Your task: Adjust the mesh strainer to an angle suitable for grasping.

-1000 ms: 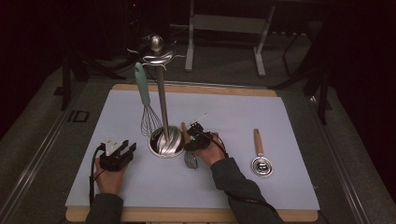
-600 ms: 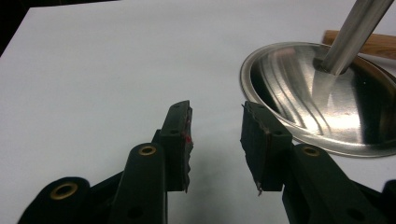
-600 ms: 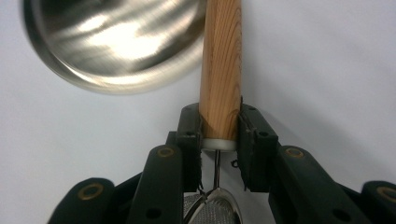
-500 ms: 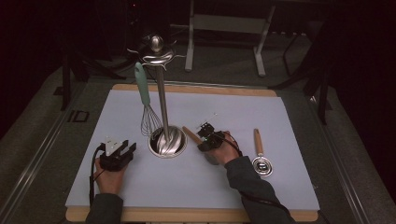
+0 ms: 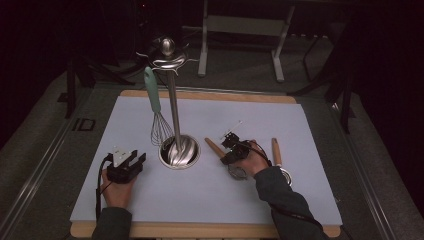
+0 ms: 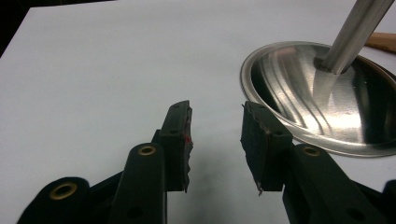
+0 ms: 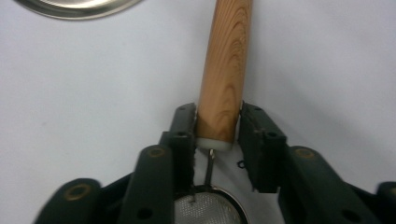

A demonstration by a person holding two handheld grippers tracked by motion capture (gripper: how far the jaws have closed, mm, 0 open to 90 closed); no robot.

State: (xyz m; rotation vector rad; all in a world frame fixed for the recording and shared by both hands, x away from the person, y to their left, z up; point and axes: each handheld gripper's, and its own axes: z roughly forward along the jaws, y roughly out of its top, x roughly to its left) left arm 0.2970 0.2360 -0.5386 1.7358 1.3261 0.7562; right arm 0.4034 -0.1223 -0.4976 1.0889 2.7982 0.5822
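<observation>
The wooden-handled strainer (image 7: 223, 74) lies between the jaws of the right hand-held gripper (image 7: 217, 126), its handle running straight ahead from the pads and its mesh bowl (image 7: 205, 210) tucked back beneath the gripper body. The left pad touches the handle near its white ferrule; on the right side a thin gap seems to remain, so whether the grip is firm cannot be told — the jaws have just been opening after a brief squeeze, with the handle still between them. In the high view the same strainer (image 5: 216, 148) slants away from the right hand-held gripper (image 5: 231, 151) toward the stand's base.

Ahead of that gripper sits the round steel base (image 5: 179, 151) of a utensil stand, a rim of it showing at the top of the right gripper view (image 7: 74, 8). Its pole (image 5: 173, 112) rises to a hook crown, from which a whisk (image 5: 156, 112) with a pale green handle hangs. Just behind the right hand lies a second wooden-handled utensil (image 5: 276, 152).

The left hand-held gripper (image 6: 215, 135) stands with its jaws wide and nothing between them, low over the white surface (image 6: 93, 70) — the steel base is just beside its right jaw. In the high view the left hand-held gripper (image 5: 127, 165) is well apart from the right one.
</observation>
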